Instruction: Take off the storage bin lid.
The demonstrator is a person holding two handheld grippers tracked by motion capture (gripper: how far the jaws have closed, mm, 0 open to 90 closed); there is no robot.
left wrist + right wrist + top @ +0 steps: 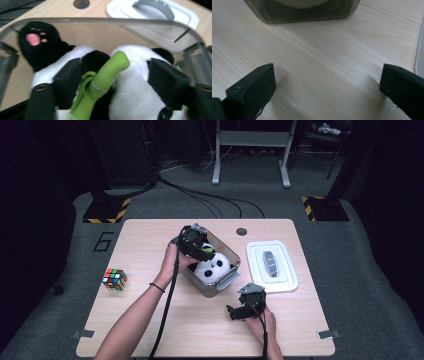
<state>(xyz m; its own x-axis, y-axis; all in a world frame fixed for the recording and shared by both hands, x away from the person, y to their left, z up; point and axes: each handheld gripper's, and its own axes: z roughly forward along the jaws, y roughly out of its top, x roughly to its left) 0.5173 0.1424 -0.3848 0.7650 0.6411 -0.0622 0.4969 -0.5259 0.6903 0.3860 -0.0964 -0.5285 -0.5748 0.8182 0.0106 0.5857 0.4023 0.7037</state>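
A black-and-white panda plush (pixel 215 266) lies in a clear plastic box (pixel 227 279) with a grey rim, mid-table. My left gripper (pixel 200 251) reaches down into the box from its far-left side. In the left gripper view its jaws stand wide on either side of the panda (pixel 132 95), and the plush's green bamboo stalk (pixel 107 75) lies loose between them; one black paw with a pink pad (pixel 33 40) sticks up at left. My right gripper (pixel 235 312) rests low over the table in front of the box, open with bare wood between its jaws (pixel 327 80).
The box's white lid (pixel 271 265) with a grey handle lies flat to the right of the box. A Rubik's cube (pixel 114 279) sits at the table's left edge. A round cable hole (pixel 241 231) is near the far edge. The box's near wall (pixel 302 12) faces my right gripper.
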